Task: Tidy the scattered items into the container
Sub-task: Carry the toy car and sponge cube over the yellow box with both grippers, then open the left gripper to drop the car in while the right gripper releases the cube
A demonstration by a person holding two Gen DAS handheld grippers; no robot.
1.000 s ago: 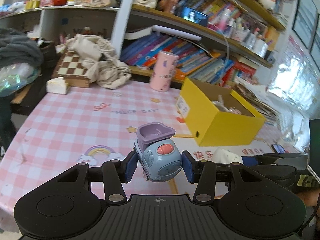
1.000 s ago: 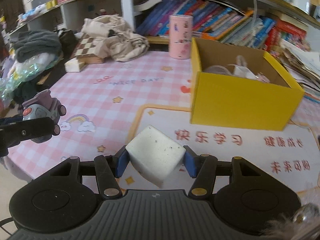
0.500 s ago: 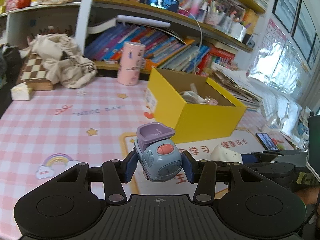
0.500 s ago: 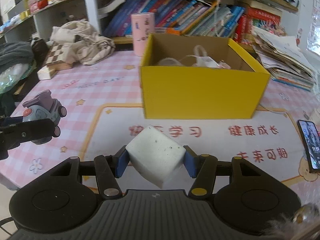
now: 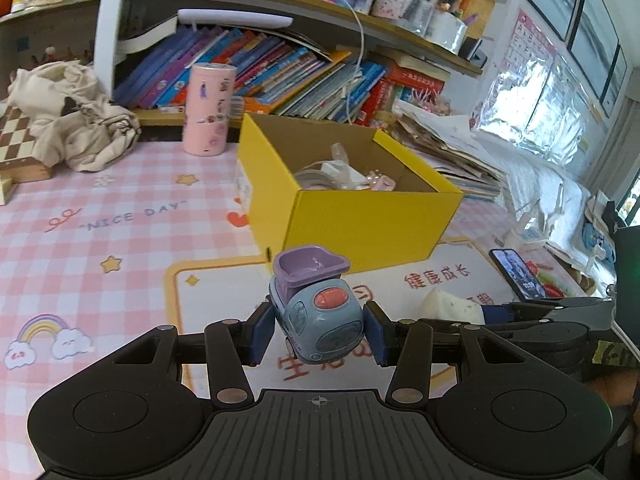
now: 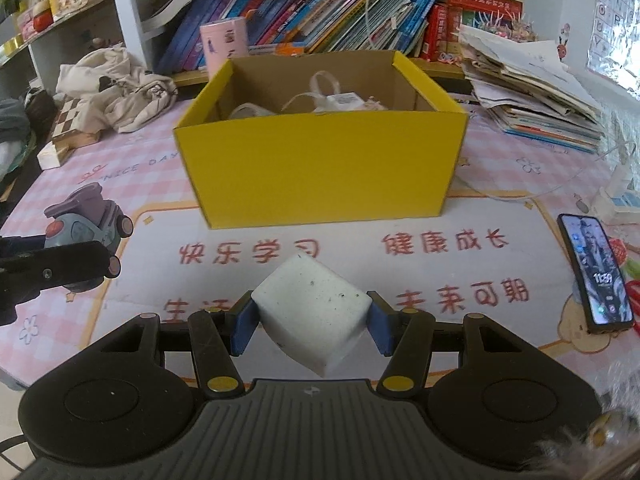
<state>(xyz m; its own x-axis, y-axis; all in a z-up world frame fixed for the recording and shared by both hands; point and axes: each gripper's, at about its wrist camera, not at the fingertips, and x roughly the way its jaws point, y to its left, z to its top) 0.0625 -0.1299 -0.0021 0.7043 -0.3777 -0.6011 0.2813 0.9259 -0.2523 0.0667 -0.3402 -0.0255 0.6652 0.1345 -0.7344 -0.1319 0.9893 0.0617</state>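
Observation:
My left gripper (image 5: 318, 330) is shut on a blue toy truck (image 5: 320, 312) with a purple tipper, held above the table in front of the yellow box (image 5: 360, 216). My right gripper (image 6: 310, 326) is shut on a white foam block (image 6: 314, 312), tilted on one corner between the blue pads. The yellow box (image 6: 320, 168) stands open just ahead, with white cords and small items inside. In the right wrist view the toy truck (image 6: 86, 236) hangs at the far left in the other gripper. In the left wrist view the foam block (image 5: 450, 302) shows at the right.
A phone (image 6: 596, 272) lies on the table at the right. A pink cylinder (image 5: 208, 110), a crumpled beige cloth (image 5: 76, 120) and a chessboard (image 5: 16, 140) sit at the back left. Stacked papers (image 6: 532, 96) lie right of the box, below shelves of books.
Both grippers have carried their loads across the table toward the yellow box, which now looms larger and more central. Neither grip has changed.

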